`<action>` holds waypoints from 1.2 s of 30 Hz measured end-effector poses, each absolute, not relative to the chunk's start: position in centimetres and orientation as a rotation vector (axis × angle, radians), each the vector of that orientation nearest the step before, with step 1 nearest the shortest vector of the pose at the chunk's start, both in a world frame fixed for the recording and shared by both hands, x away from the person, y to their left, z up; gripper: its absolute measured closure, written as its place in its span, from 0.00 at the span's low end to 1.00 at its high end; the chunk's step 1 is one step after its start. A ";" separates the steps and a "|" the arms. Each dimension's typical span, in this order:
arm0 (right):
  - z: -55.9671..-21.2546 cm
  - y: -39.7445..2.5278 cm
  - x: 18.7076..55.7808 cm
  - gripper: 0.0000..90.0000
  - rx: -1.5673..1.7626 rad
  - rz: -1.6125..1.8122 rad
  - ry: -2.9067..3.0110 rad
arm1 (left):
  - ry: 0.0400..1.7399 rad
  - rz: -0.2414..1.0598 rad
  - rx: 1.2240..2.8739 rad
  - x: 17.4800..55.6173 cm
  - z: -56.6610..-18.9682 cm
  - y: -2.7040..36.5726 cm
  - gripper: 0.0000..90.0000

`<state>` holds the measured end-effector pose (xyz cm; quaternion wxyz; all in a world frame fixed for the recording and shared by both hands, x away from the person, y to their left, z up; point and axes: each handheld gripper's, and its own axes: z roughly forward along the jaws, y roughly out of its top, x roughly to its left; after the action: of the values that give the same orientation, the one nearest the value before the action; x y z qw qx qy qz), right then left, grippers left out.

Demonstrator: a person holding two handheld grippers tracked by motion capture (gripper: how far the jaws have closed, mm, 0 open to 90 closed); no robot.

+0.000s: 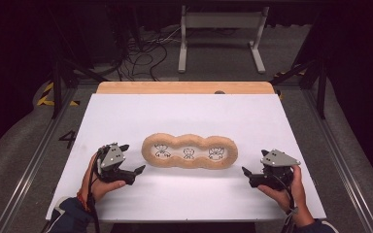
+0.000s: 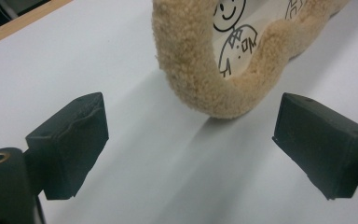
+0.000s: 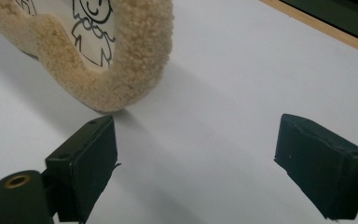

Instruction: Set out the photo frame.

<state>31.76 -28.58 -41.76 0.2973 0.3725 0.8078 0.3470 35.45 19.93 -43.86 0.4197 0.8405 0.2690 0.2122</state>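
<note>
Three small line drawings sit inside the fuzzy tan frame at the middle of the white table, too small to read. Your left gripper rests at its 8 o'clock, your right gripper at its 4 o'clock. Both point inward, jaws spread wide, holding nothing, near the frame's ends.

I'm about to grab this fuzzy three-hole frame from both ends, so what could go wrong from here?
1. The fuzzy frame looks soft, so pinching only its ends may make the middle sag or fold.
2. Both the left gripper and right gripper are open and apart from it; closing unevenly could slide it across the smooth white tabletop.
3. A jaw could catch the drawings inside.
</note>
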 end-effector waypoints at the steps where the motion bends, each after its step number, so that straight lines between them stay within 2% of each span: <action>1: -41.8 -28.7 31.7 0.14 0.994 0.924 2.147 | 0.679 0.531 2.108 35.3 -43.9 20.1 0.11; 36: -43.9 -33.1 29.0 0.13 1.086 0.931 2.074 | 0.743 0.562 2.099 32.2 -45.8 25.6 0.11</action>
<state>28.98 -33.10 -43.89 0.3060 0.4105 0.7836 0.3517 32.23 25.60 -45.79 0.4103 0.8336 0.2949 0.2231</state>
